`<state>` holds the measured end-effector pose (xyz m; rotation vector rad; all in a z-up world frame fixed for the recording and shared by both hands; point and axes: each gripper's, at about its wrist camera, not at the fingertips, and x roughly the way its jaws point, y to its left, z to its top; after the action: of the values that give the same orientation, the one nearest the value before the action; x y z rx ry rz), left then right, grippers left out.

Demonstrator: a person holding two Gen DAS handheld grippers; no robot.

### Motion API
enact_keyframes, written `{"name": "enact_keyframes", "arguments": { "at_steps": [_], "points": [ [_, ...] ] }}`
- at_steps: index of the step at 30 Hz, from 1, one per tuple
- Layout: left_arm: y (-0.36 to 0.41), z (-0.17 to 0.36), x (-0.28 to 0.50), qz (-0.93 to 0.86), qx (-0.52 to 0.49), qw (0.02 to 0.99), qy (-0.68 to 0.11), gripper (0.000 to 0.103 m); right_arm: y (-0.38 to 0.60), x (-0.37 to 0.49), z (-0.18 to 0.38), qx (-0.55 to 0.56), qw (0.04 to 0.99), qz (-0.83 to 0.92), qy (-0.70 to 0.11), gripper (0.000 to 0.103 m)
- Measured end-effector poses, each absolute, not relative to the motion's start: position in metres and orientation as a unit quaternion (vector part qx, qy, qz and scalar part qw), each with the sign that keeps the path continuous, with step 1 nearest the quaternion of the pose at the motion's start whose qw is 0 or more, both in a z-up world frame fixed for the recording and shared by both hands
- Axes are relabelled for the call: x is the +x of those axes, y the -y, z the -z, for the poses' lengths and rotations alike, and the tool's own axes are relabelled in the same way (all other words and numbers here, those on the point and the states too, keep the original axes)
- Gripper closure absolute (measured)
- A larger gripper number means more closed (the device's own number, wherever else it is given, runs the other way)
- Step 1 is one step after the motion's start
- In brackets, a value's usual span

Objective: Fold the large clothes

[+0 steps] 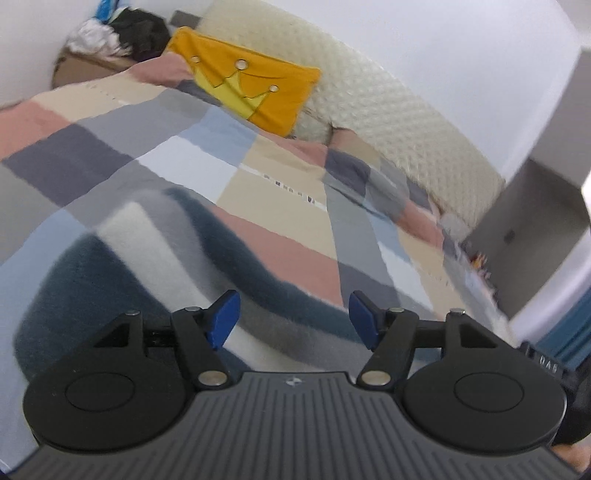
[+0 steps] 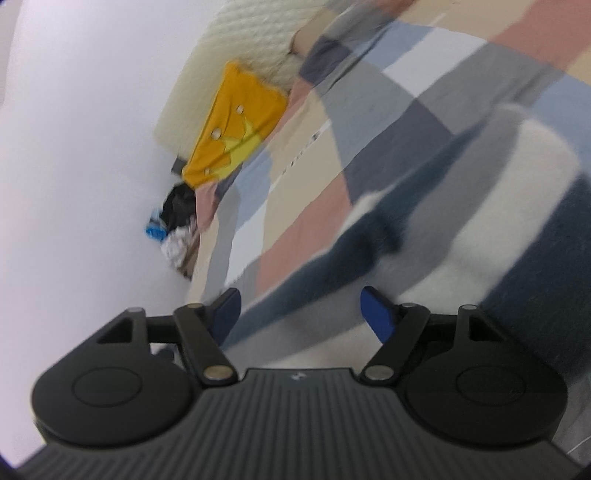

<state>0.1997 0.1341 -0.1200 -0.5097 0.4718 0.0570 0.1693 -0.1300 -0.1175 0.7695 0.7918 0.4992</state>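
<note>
While it lies spread on the patchwork bedspread (image 1: pixel 280 254), the striped fleece garment (image 1: pixel 155 251), banded in dark teal, cream and grey, fills the near part of both wrist views, its surface soft and blurred. Just above the garment's near bands hangs the left gripper (image 1: pixel 291 317), its blue-padded jaws standing well apart with nothing between them; the cloth shows below the gap, not pinched. Over another part of the same garment the right gripper (image 2: pixel 301 314) hangs likewise, jaws wide apart and free of the cloth.

Beyond the garment, the bedspread's pink, beige, grey, blue and white squares run toward the wall. Farther from the garment, an orange cushion with a yellow crown (image 1: pixel 247 85) leans at the bed's far side, touching a long cream textured bolster (image 1: pixel 388 110) along the white wall. Past the cushion, farthest from the garment, sits a heap of dark and pale clothes (image 1: pixel 122 33).
</note>
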Motion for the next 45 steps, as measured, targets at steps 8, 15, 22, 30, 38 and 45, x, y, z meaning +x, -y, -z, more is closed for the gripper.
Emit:
{"name": "enact_keyframes", "arguments": {
  "at_steps": [8,15,22,30,38,45],
  "points": [
    [-0.126,0.13,0.214,-0.055,-0.2,0.948,-0.241,0.033,0.107,0.167,0.104,0.203,0.897,-0.184,-0.346,0.039],
    [-0.14,0.128,0.244,-0.07,-0.202,0.95,-0.229,0.033,0.104,0.175,0.097,0.124,0.93,-0.14,-0.316,0.041],
    [-0.15,0.137,0.253,-0.1,-0.186,0.951,-0.227,0.034,0.113,0.186,0.104,0.112,0.934,-0.115,-0.319,0.043],
    [-0.159,0.146,0.259,-0.102,-0.192,0.944,-0.249,0.034,0.107,0.191,0.113,0.088,0.935,-0.104,-0.329,0.043],
    [-0.173,0.165,0.268,-0.095,-0.219,0.927,-0.289,0.034,0.104,0.208,0.132,0.082,0.922,-0.106,-0.362,0.043],
    [-0.17,0.166,0.267,-0.093,-0.218,0.933,-0.27,0.033,0.107,0.203,0.131,0.095,0.924,-0.107,-0.353,0.043]
  ]
}}
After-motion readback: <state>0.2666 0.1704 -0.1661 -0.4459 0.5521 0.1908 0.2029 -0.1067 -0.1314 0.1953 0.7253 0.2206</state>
